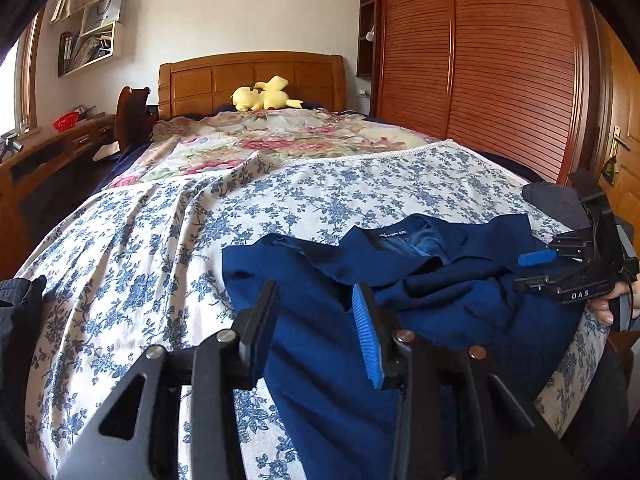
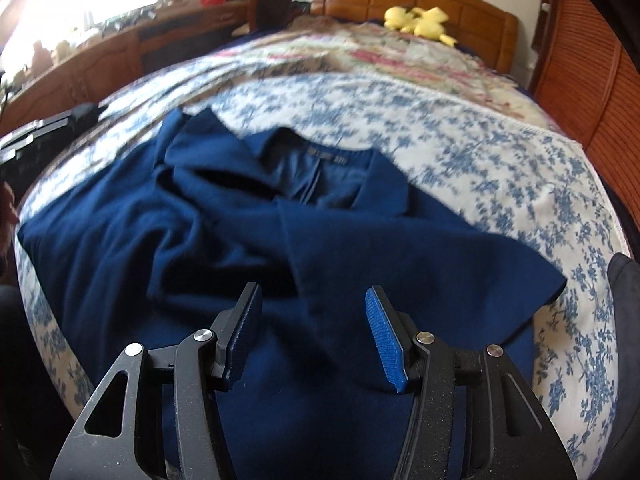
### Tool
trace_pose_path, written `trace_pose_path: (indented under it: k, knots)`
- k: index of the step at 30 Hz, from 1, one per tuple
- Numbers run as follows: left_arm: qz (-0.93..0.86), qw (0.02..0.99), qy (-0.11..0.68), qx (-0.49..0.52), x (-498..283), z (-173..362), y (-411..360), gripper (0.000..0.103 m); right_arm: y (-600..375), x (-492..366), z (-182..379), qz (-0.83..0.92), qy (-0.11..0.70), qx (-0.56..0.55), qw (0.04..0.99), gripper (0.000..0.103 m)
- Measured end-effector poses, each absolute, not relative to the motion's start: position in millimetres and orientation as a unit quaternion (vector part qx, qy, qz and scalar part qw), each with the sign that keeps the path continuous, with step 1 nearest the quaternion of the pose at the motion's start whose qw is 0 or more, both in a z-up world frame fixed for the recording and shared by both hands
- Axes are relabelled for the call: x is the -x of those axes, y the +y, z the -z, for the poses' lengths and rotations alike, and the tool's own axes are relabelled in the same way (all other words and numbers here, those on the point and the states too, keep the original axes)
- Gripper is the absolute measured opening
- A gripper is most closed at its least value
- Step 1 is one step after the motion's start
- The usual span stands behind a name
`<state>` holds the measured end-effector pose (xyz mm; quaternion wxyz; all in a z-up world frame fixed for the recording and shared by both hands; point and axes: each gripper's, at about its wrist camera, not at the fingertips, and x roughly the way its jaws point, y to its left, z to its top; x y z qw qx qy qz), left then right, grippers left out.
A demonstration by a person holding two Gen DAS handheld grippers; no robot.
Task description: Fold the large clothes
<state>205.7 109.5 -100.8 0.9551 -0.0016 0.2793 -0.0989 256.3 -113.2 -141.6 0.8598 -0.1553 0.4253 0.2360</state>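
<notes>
A navy blue jacket [image 1: 460, 308] lies crumpled, collar and label up, on the blue-flowered sheet [image 1: 160, 280] at the near end of the bed. My left gripper [image 1: 316, 300] hovers open just over the jacket's left part, with cloth below the jaws but none pinched. In the right wrist view the jacket [image 2: 240, 220] spreads out with its collar toward the headboard. My right gripper [image 2: 312, 300] is open above the near hem, its pads clear of the fabric. That right gripper [image 1: 528, 272] also shows at the left wrist view's right edge, held by a hand [image 1: 608, 304].
A yellow plush toy [image 1: 264, 98] rests by the wooden headboard [image 1: 252, 76] on a pink-flowered quilt [image 1: 260, 140]. A slatted wardrobe [image 1: 480, 60] runs along the right, a wooden desk [image 1: 60, 148] along the left. A dark garment [image 1: 552, 200] lies at the bed's right edge.
</notes>
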Motion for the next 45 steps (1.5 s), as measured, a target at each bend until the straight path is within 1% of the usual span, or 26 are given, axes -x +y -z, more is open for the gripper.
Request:
trace_pose_path:
  k: [3, 5, 6, 7, 8, 9, 11, 13, 20, 26, 27, 28, 29, 30, 31, 32, 38, 45]
  knots:
    - [0.098, 0.955, 0.281, -0.002, -206, 103, 109, 0.036, -112, -256, 152, -0.213, 0.441, 0.185, 0.852, 0.055]
    - [0.099, 0.955, 0.281, -0.002, -207, 102, 109, 0.036, -118, -260, 154, -0.203, 0.447, 0.186, 0.851, 0.054]
    - [0.099, 0.955, 0.281, -0.002, -207, 102, 108, 0.036, -121, -262, 154, -0.202, 0.448, 0.184, 0.851, 0.05]
    - [0.099, 0.955, 0.28, -0.002, -208, 102, 108, 0.036, -122, -264, 153, -0.202, 0.448, 0.187, 0.851, 0.032]
    - [0.099, 0.955, 0.28, -0.002, -208, 101, 108, 0.036, -123, -266, 152, -0.21, 0.449, 0.189, 0.848, 0.016]
    - [0.099, 0.955, 0.279, -0.001, -208, 101, 108, 0.036, -122, -269, 152, -0.22, 0.451, 0.192, 0.843, 0.008]
    - [0.1, 0.955, 0.279, 0.0, -209, 101, 108, 0.036, -118, -277, 147, -0.219, 0.447, 0.203, 0.843, 0.004]
    - [0.1, 0.955, 0.28, 0.001, -209, 102, 108, 0.036, -114, -289, 136, -0.211, 0.433, 0.211, 0.851, 0.003]
    - [0.097, 0.955, 0.281, 0.003, -209, 103, 111, 0.036, -86, -344, 101, -0.181, 0.379, 0.246, 0.874, 0.003]
    - [0.097, 0.955, 0.28, 0.005, -210, 103, 113, 0.036, -63, -378, 101, -0.174, 0.379, 0.253, 0.873, 0.003]
    - [0.097, 0.955, 0.279, 0.006, -209, 103, 113, 0.036, -61, -382, 102, -0.174, 0.381, 0.248, 0.873, 0.005]
    - [0.096, 0.956, 0.279, 0.007, -209, 103, 114, 0.036, -58, -384, 102, -0.173, 0.381, 0.243, 0.875, 0.009]
    - [0.094, 0.956, 0.277, 0.008, -209, 103, 116, 0.036, -57, -385, 101, -0.171, 0.379, 0.24, 0.877, 0.018]
    - [0.093, 0.957, 0.276, 0.009, -209, 103, 117, 0.036, -55, -386, 99, -0.169, 0.376, 0.237, 0.88, 0.024]
    - [0.092, 0.957, 0.276, 0.011, -209, 102, 118, 0.036, -53, -385, 97, -0.168, 0.37, 0.233, 0.883, 0.034]
    - [0.093, 0.957, 0.275, 0.011, -209, 102, 119, 0.036, -52, -384, 94, -0.168, 0.362, 0.229, 0.888, 0.038]
    - [0.088, 0.958, 0.273, 0.014, -209, 101, 123, 0.036, -41, -374, 86, -0.189, 0.356, 0.226, 0.887, 0.039]
    - [0.087, 0.957, 0.275, 0.011, -209, 102, 122, 0.036, -32, -351, 100, -0.223, 0.369, 0.236, 0.871, 0.04]
